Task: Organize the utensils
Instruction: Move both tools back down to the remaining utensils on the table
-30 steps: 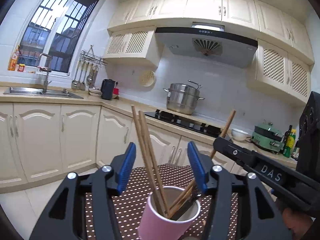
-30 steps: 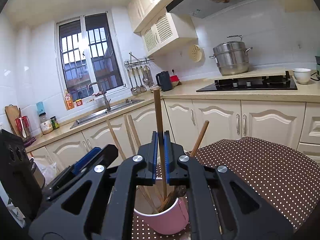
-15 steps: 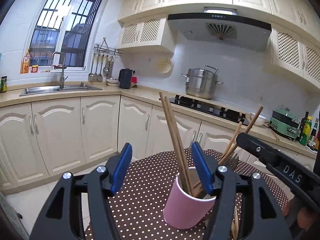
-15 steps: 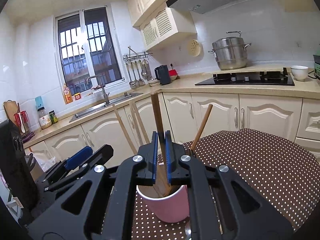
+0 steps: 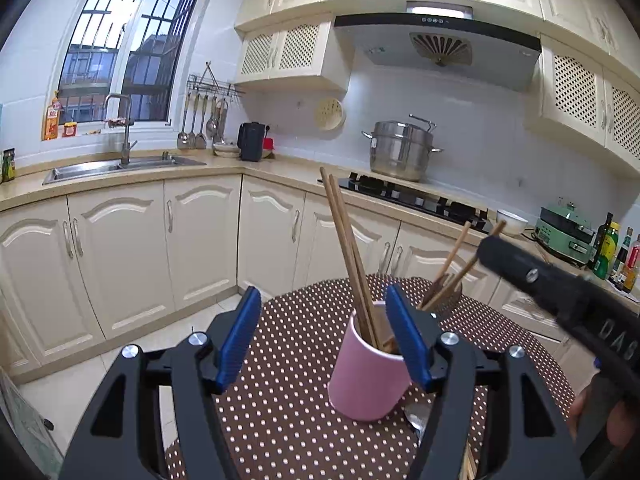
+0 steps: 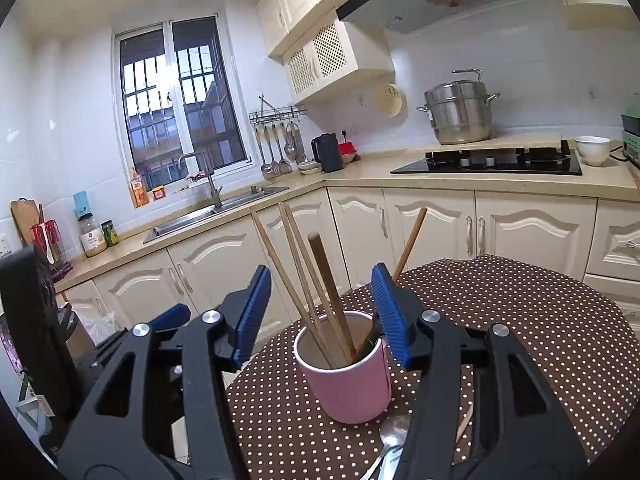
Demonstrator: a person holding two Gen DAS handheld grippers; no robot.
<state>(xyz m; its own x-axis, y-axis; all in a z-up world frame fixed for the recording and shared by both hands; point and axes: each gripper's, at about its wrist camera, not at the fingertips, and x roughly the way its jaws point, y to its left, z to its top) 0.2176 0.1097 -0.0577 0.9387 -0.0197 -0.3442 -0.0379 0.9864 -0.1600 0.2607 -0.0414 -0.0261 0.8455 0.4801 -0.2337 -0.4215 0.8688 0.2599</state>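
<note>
Left gripper (image 5: 324, 336) jaws opening on nothing, pink cup (image 5: 370, 372) of chopsticks (image 5: 348, 256) against its right finger, right gripper (image 6: 320, 312) jaws opening, dark-handled utensil (image 6: 330, 288) loose between them, spoon (image 6: 394, 434) under its right finger, dotted tablecloth (image 6: 520, 312) beneath

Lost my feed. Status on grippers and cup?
Both grippers, left gripper and right gripper, opening, empty. Chopsticks standing in pink cup. Spoon loose on table.
</note>
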